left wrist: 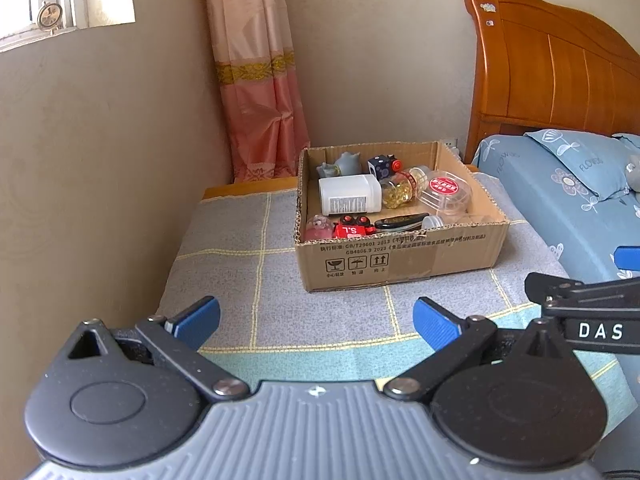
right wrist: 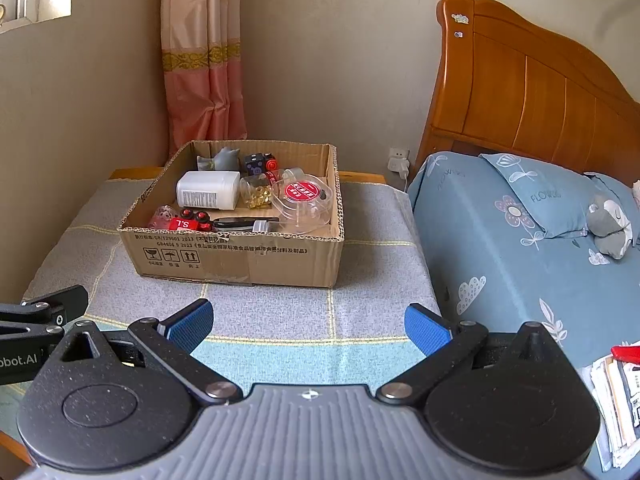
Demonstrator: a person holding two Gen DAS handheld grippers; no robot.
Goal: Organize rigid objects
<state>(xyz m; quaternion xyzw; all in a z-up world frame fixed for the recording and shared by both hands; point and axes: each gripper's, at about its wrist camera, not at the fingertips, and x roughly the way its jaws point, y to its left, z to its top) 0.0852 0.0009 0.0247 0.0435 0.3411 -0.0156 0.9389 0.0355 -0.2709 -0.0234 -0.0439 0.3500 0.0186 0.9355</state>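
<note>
A shallow cardboard box sits on a grey checked cloth. Inside lie a white bottle, a jar of yellow capsules, a clear tub with a red lid, a red toy, a dark dice and a grey figure. My left gripper hangs open in front of the box with nothing in it. My right gripper is open too, nothing between its fingers.
A beige wall runs along the left and a pink curtain hangs in the corner. A bed with blue sheets and a wooden headboard borders the right. A stack of papers lies low at the right.
</note>
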